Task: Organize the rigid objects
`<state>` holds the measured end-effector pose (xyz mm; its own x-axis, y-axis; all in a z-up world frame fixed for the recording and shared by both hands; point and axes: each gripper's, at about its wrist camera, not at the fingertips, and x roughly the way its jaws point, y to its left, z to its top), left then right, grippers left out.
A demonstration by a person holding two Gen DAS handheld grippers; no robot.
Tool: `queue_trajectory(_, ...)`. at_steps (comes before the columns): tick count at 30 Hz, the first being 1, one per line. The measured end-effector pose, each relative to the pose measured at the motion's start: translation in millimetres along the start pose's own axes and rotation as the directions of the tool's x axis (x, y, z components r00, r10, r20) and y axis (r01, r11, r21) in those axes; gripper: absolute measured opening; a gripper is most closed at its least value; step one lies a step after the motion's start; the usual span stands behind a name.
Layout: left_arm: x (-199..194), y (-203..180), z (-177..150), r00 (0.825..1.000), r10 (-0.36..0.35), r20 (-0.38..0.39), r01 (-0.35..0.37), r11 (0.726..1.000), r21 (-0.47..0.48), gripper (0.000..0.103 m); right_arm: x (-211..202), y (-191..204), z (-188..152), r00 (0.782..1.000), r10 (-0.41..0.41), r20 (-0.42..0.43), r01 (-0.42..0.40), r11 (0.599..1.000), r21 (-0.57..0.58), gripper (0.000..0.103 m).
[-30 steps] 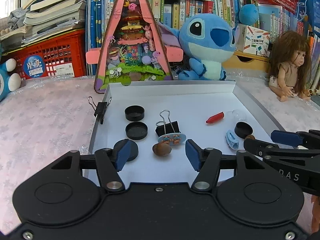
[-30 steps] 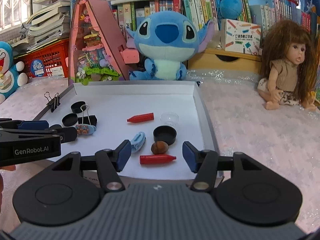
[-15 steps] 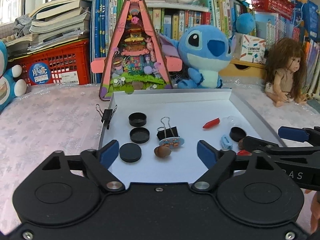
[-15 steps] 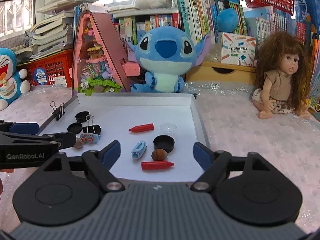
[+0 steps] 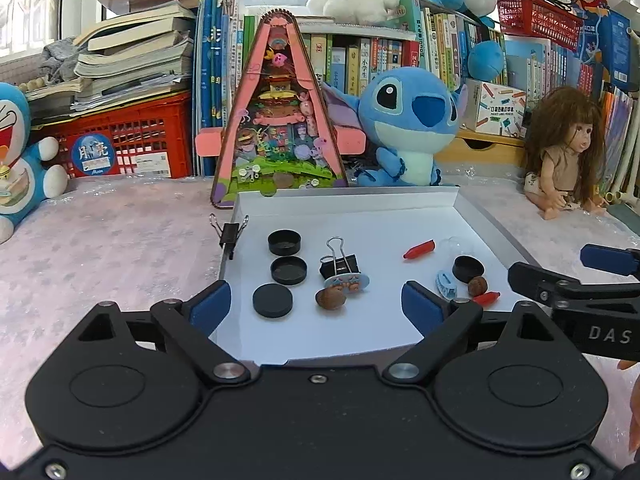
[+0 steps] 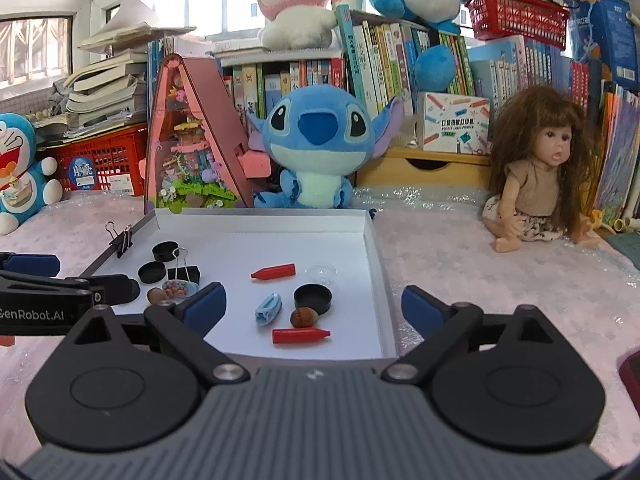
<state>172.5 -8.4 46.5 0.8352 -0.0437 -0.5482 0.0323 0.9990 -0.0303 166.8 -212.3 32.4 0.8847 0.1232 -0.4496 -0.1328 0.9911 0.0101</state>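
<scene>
A white tray [image 5: 360,208] holds small items: three black caps [image 5: 272,300], a black binder clip [image 5: 340,265], a round picture badge [image 5: 347,281], two brown nuts [image 5: 330,299], two red crayons [image 6: 301,335], a blue hair clip [image 6: 268,308], a clear lid [image 6: 321,272]. Another binder clip [image 5: 229,233] grips the tray's left wall. My left gripper [image 5: 316,308] is open and empty above the tray's near left part. My right gripper [image 6: 313,310] is open and empty above the near right part, over the nut [image 6: 304,317] and crayon.
Behind the tray stand a pink triangular toy house [image 5: 278,120], a blue Stitch plush [image 5: 412,124] and bookshelves. A doll [image 6: 536,176] sits at the right, a Doraemon plush [image 5: 16,160] at the left. A pink patterned cloth [image 5: 100,248] covers the table.
Both grippers have opened wide and pulled back and up from the tray. The items in the tray have not moved.
</scene>
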Motion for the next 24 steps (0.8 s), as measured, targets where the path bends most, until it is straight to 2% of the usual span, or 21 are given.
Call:
queue_trajectory(12,-19.9,3.8,-16.6,1.000,-0.008,-0.011,0.008,1.000,-0.002,0.092,-23.6,4.8,-11.3,1.000,0.012,0.025,-0.012,1.000,-0.011,0.102)
queue_trajectory(24,-24.2,5.0,-43.0,0.999,0.004,-0.047,-0.004,1.000,-0.001,0.092,-29.5,7.1,-36.0,1.000,0.011,-0.013,-0.011,1.000,-0.005,0.103)
